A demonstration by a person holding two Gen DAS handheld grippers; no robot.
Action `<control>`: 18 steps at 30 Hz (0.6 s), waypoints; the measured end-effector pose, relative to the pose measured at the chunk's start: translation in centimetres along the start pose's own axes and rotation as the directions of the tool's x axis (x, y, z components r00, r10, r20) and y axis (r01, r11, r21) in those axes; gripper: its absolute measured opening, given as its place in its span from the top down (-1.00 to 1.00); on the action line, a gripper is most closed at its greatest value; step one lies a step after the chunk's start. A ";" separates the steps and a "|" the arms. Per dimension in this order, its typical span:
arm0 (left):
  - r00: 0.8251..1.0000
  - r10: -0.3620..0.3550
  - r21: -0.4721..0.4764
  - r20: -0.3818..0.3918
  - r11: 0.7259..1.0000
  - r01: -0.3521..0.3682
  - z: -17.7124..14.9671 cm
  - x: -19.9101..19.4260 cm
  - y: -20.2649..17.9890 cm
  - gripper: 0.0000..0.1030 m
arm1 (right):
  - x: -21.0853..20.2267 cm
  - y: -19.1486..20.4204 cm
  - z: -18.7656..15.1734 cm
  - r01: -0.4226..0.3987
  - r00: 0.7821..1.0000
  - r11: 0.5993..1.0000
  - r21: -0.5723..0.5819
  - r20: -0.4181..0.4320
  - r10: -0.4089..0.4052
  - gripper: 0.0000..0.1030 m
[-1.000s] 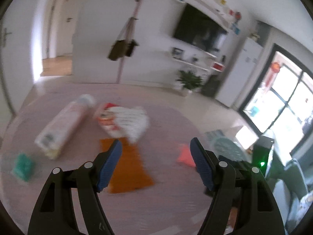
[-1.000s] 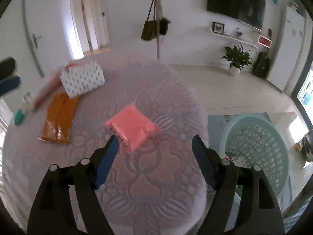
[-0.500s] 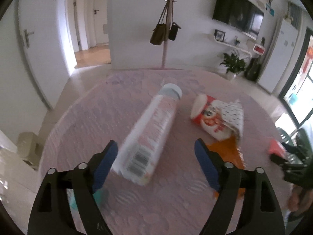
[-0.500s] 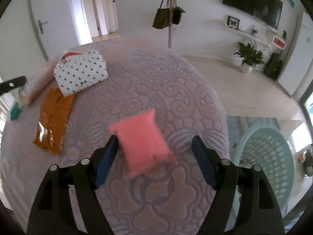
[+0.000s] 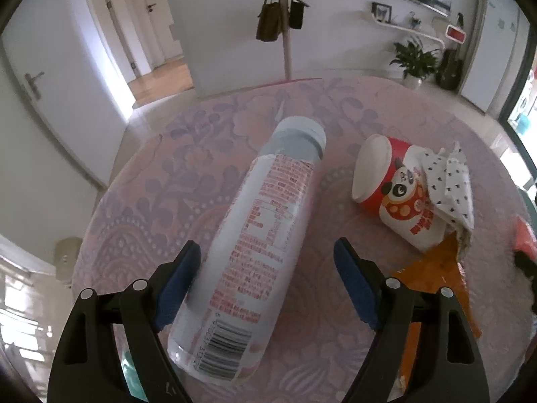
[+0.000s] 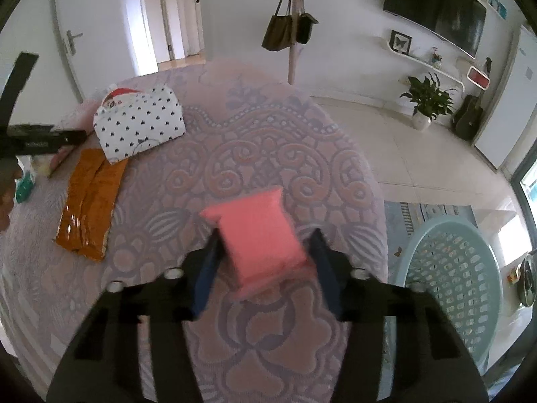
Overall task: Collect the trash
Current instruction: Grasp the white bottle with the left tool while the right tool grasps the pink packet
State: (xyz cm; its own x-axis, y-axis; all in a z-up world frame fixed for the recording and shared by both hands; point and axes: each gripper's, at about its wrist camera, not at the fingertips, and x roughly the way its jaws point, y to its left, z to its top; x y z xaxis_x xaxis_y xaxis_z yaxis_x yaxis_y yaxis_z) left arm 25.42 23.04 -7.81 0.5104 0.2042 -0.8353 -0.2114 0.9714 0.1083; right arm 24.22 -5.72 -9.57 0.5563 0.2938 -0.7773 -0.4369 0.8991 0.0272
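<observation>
A clear plastic bottle (image 5: 265, 235) with pink print lies on the round pink-patterned table (image 5: 208, 141). My left gripper (image 5: 266, 268) is open, its jaws standing either side of the bottle's lower half. A pink packet (image 6: 260, 235) lies near the table's right edge. My right gripper (image 6: 265, 262) has closed in around it, pads against or very near its sides. A red-and-white paper cup (image 5: 396, 194), a dotted paper bag (image 6: 141, 122) and an orange wrapper (image 6: 89, 201) lie between.
A pale green laundry basket (image 6: 449, 285) stands on the floor right of the table. A small teal item (image 6: 23, 186) lies at the table's left edge. A coat stand with bags (image 6: 295, 30) rises behind the table.
My left gripper swung left and lowered over the bottle. My right gripper moved down onto the pink packet and its jaws narrowed around it.
</observation>
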 end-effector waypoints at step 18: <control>0.964 -0.209 -0.044 0.166 0.975 0.219 -1.1 -6.9 -2.5 0.09 | -5.9 -2.6 0.3 -0.016 0.989 0.995 0.094 0.149 0.002 0.20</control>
State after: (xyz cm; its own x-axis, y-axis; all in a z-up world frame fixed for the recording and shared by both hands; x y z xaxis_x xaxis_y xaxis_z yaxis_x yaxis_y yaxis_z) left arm 21.54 19.08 -2.95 0.6745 0.0141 -0.7381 -0.1312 0.9862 -0.1010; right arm 22.23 -9.72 -4.86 0.6543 0.3405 -0.6752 -0.3777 0.9207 0.0983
